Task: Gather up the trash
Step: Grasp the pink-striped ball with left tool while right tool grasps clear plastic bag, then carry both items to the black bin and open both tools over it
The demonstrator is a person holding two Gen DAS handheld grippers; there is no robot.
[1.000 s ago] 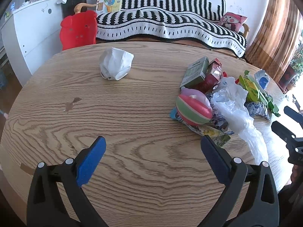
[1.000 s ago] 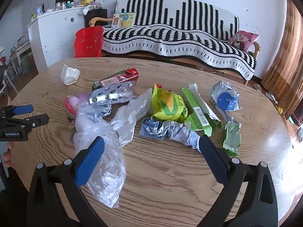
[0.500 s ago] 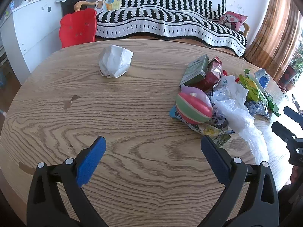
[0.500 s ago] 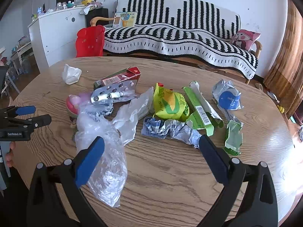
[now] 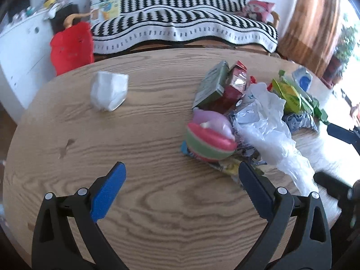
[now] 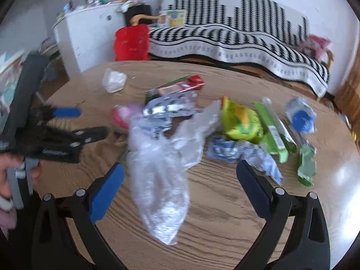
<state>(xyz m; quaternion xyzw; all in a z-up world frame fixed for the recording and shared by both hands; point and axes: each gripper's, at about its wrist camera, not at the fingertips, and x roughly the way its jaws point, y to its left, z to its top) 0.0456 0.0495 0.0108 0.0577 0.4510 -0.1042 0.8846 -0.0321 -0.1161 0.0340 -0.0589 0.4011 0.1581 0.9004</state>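
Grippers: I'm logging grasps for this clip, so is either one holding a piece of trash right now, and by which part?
Nothing is held. The left gripper and the right gripper are both open above the table, with no trash between their fingers.

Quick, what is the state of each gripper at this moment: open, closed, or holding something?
Left gripper: open, holding nothing, above the bare table.
Right gripper: open, holding nothing, the clear plastic bag lies between its fingers.

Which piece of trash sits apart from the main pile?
The crumpled white tissue, alone on bare wood at the table's far left. Everything else, from the clear bag to the wrappers, is clustered and touching or overlapping.
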